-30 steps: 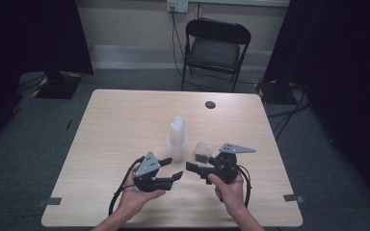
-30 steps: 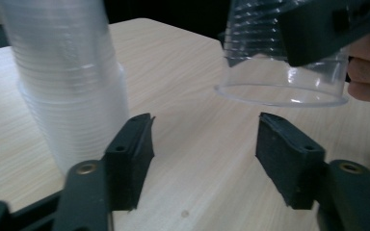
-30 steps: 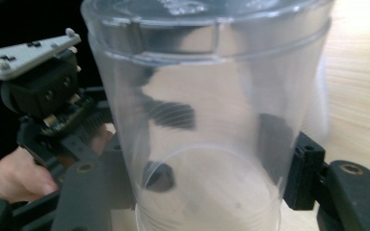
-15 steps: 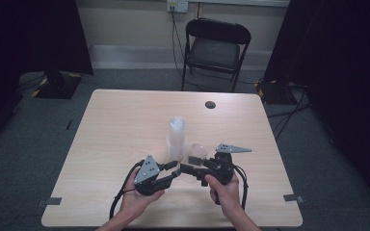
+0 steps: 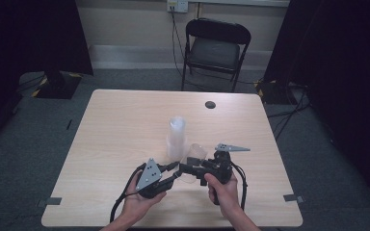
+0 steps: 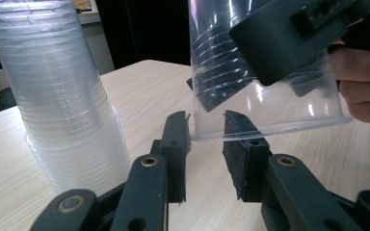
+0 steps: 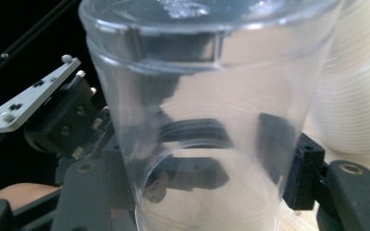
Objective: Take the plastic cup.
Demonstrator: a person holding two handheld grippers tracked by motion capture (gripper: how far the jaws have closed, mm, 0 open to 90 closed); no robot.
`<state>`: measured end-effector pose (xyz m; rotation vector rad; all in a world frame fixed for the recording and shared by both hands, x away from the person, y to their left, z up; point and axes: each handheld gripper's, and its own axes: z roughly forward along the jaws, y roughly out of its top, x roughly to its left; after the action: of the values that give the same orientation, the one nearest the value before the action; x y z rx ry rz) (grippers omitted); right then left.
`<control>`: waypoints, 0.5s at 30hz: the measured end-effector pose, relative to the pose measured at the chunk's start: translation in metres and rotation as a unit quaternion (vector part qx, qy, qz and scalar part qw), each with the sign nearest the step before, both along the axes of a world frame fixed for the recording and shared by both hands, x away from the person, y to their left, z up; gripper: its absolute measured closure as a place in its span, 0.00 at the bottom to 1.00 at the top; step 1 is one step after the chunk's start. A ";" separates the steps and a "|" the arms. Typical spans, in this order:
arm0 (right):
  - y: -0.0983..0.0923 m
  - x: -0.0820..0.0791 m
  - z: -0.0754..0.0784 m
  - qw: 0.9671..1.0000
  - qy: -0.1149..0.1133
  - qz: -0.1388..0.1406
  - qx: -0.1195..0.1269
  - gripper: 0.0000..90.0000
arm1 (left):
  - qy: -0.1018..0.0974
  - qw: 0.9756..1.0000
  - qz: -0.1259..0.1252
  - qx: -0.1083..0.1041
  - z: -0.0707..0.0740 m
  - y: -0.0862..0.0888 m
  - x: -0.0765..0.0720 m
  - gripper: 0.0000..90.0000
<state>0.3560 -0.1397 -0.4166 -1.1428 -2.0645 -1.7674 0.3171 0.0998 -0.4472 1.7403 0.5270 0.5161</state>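
Note:
A single clear plastic cup (image 5: 196,153) hangs tilted over the table's near middle, and my right gripper (image 5: 189,169) is shut on it. In the right gripper view the cup (image 7: 197,120) sits between the two black jaws of that gripper (image 7: 197,185). My left gripper (image 5: 176,173) meets it from the left. Its jaws have just been closing and now straddle the cup's rim (image 6: 270,122). A gap still shows between the pads of the left gripper (image 6: 207,139). A tall stack of clear cups (image 5: 176,137) stands upright just behind both grippers.
The light wooden table (image 5: 120,120) has a small black round thing (image 5: 210,104) near its far edge. A black folding chair (image 5: 217,45) stands beyond the table. Dark curtains hang on both sides. The stack (image 6: 62,96) stands close on the left of the left gripper's jaws.
The left gripper has moved right to the cup's rim and its jaws have narrowed. The right hand and its cup have stayed in place.

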 end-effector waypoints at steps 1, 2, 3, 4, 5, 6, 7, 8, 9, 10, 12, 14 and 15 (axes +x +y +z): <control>0.000 0.000 -0.001 1.000 0.002 -0.001 0.000 0.42 | -0.001 1.000 0.000 0.000 0.000 0.000 0.000 0.79; -0.001 0.001 -0.001 1.000 0.004 -0.001 0.002 0.42 | -0.003 1.000 0.002 0.000 0.000 0.000 -0.001 0.79; -0.001 0.001 -0.001 1.000 0.005 -0.001 0.003 0.42 | -0.005 1.000 0.003 -0.002 0.000 0.000 -0.001 0.79; -0.001 0.001 -0.002 1.000 0.007 -0.002 0.003 0.42 | -0.006 1.000 0.004 -0.003 0.001 0.001 -0.001 0.79; -0.001 0.002 -0.002 1.000 0.008 -0.002 0.003 0.42 | -0.007 1.000 0.007 -0.007 0.001 0.001 -0.001 0.79; -0.001 0.002 -0.002 1.000 0.010 -0.002 0.002 0.42 | -0.008 1.000 0.007 -0.009 0.001 0.001 -0.001 0.78; -0.001 0.002 -0.003 1.000 0.012 -0.003 0.003 0.42 | -0.010 1.000 0.010 -0.009 0.001 0.002 -0.001 0.78; 0.000 0.002 -0.003 1.000 0.013 -0.003 0.005 0.42 | -0.013 1.000 0.012 -0.009 0.001 0.002 -0.002 0.78; 0.000 0.002 -0.004 1.000 0.016 -0.002 0.005 0.42 | -0.015 1.000 0.012 -0.013 0.001 0.002 -0.002 0.77; 0.000 0.002 -0.004 1.000 0.017 0.000 0.006 0.42 | -0.018 1.000 0.013 -0.013 0.001 0.002 -0.002 0.77; 0.001 0.003 -0.005 1.000 0.025 0.003 0.012 0.42 | -0.024 1.000 0.013 -0.015 0.002 0.002 -0.003 0.76; 0.001 0.004 -0.006 0.999 0.040 0.009 0.023 0.42 | -0.029 0.999 0.013 -0.016 0.002 0.001 -0.004 0.76; 0.001 0.004 -0.006 0.999 0.046 0.012 0.026 0.42 | -0.032 0.999 0.013 -0.017 0.002 0.001 -0.004 0.76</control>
<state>0.3603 -0.1384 -0.4230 -1.1566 -1.9599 -1.7148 0.3129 0.1008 -0.4451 1.6816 0.5108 0.5765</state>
